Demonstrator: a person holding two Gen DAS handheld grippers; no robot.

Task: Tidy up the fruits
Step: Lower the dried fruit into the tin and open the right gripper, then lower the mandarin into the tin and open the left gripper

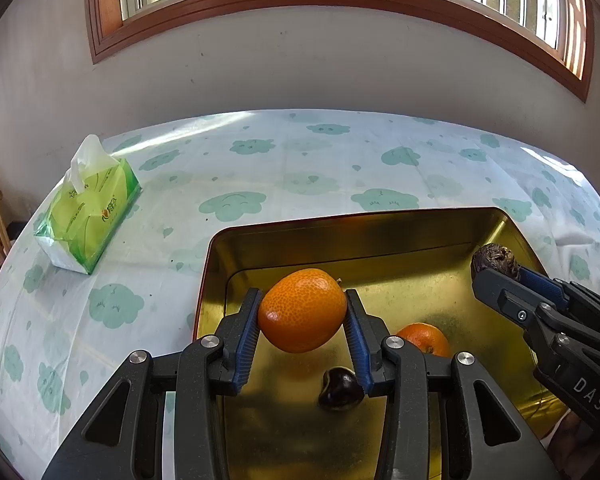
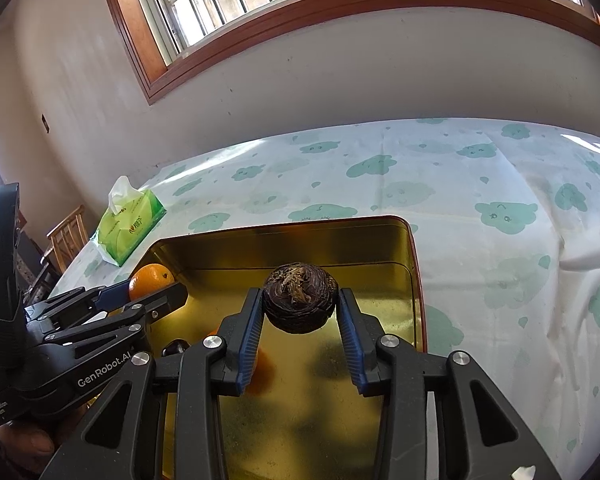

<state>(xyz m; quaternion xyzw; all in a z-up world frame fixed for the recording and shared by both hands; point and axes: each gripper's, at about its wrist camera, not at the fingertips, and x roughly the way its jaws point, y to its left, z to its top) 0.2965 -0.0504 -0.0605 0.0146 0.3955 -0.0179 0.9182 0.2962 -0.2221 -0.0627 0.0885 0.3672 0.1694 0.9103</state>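
Note:
My left gripper [image 1: 302,312] is shut on an orange [image 1: 302,309] and holds it above the gold metal tin [image 1: 380,236]. A second orange [image 1: 424,338] and a small dark chestnut-like fruit [image 1: 339,390] lie on the tin's floor below. My right gripper [image 2: 300,300] is shut on a dark wrinkled round fruit [image 2: 300,297] above the same tin [image 2: 320,240]. The right gripper with its dark fruit [image 1: 496,262] shows at the right of the left wrist view. The left gripper with its orange [image 2: 150,280] shows at the left of the right wrist view.
A green tissue pack [image 1: 88,216] lies on the table's left part, also seen in the right wrist view [image 2: 130,226]. The tablecloth [image 1: 300,160] is white with green clouds. A wall with a window runs behind the table. A wooden chair [image 2: 66,236] stands at the left.

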